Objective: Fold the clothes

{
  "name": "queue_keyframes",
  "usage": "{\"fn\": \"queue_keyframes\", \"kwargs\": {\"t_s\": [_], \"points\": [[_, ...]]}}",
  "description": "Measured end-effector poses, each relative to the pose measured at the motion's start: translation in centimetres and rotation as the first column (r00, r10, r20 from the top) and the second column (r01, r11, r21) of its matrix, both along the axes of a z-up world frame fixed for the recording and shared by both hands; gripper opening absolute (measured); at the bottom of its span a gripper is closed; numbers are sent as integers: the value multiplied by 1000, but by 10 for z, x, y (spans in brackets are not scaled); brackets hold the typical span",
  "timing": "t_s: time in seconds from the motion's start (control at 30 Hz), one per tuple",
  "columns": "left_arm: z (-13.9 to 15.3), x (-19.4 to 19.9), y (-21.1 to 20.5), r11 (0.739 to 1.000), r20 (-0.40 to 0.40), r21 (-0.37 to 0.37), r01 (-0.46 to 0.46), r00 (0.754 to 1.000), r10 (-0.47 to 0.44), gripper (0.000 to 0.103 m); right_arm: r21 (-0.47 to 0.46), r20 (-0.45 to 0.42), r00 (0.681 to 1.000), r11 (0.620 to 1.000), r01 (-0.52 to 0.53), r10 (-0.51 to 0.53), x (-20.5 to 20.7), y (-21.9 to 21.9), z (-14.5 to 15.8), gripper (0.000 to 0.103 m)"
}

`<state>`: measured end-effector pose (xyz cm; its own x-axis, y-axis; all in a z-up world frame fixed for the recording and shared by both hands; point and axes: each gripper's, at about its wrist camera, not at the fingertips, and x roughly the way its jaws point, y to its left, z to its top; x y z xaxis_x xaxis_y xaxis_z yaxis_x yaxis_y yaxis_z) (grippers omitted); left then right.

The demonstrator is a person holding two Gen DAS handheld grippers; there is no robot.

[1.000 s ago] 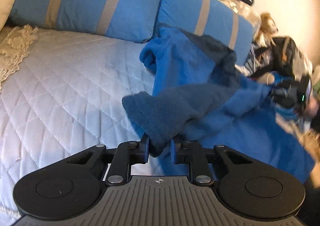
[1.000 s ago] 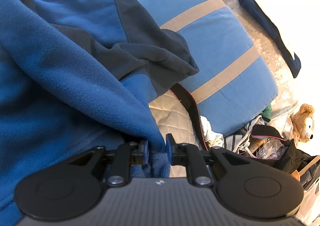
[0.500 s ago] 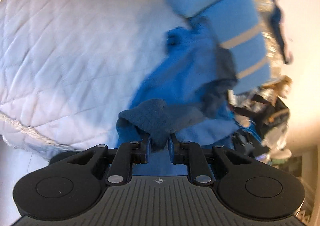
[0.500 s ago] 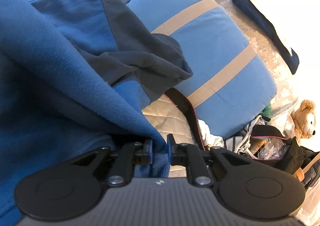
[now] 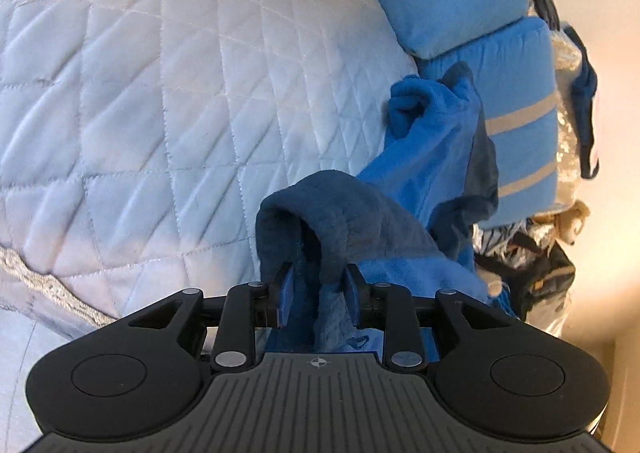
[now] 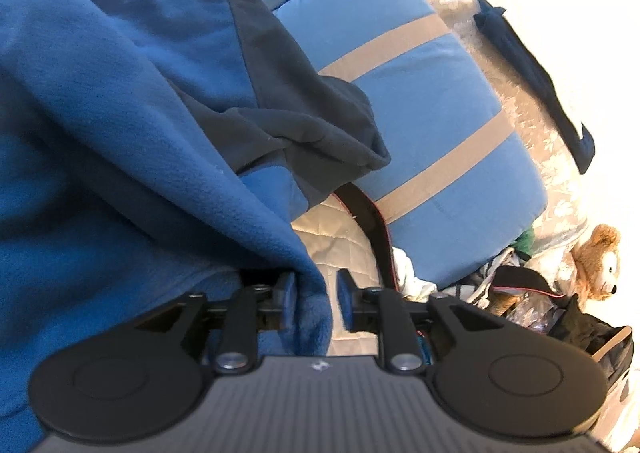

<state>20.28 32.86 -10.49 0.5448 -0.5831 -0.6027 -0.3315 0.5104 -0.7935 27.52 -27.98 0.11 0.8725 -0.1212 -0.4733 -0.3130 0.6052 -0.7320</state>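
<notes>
A blue fleece top with dark grey panels lies crumpled on the white quilted bed, against the pillows. Its dark cuff drapes over the fingertips of my left gripper. That gripper's jaws are opening, and the cloth hangs loose between them, with the left pad bare. In the right wrist view the same fleece fills the left half. My right gripper is opening too. The blue hem still lies between its fingers, against the left pad, with a gap to the right pad.
Blue pillows with beige stripes stand behind the fleece. A dark strap lies on the quilt beside them. A teddy bear and a black bag sit in clutter at the right. The bed's trimmed edge runs at lower left.
Both grippers were clamped on the fleece and now their jaws have parted. The left gripper rolled and sank toward the bed, carrying the cuff. The right hand stayed in place.
</notes>
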Motion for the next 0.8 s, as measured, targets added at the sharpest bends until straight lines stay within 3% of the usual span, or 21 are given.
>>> {"fn": "queue_keyframes", "kwargs": {"t_s": [0.1, 0.23, 0.33, 0.5, 0.57, 0.63, 0.73, 0.8], "points": [[0, -3, -4, 1000, 12, -2, -17, 1000, 17, 24, 16, 16, 999, 999, -46, 46, -14, 4, 5, 68], [1, -6, -8, 999, 16, -21, -36, 999, 36, 15, 7, 45, 985, 986, -168, 167, -44, 22, 11, 77], [0, -7, -12, 999, -1, -21, -33, 999, 33, 15, 77, 32, 954, 951, -299, 297, -72, 46, 23, 82], [-8, -11, -14, 997, -1, -64, -39, 999, 39, 18, 91, 17, 849, 845, -527, 527, -117, 108, 27, 82], [-12, -13, -15, 997, 2, -73, -32, 999, 33, 30, 73, 13, 794, 792, -607, 608, -131, 137, 22, 82], [-16, -16, -16, 996, 9, -87, -30, 999, 31, 33, 43, 21, 745, 744, -667, 667, -141, 163, 16, 82], [-22, -22, -18, 990, 27, -132, -45, 998, 49, 31, 13, 34, 691, 691, -723, 722, -151, 198, 3, 82], [-27, -23, -23, 984, 16, -173, -38, 999, 41, 22, -3, 41, 669, 669, -743, 742, -155, 218, -8, 81]]}}
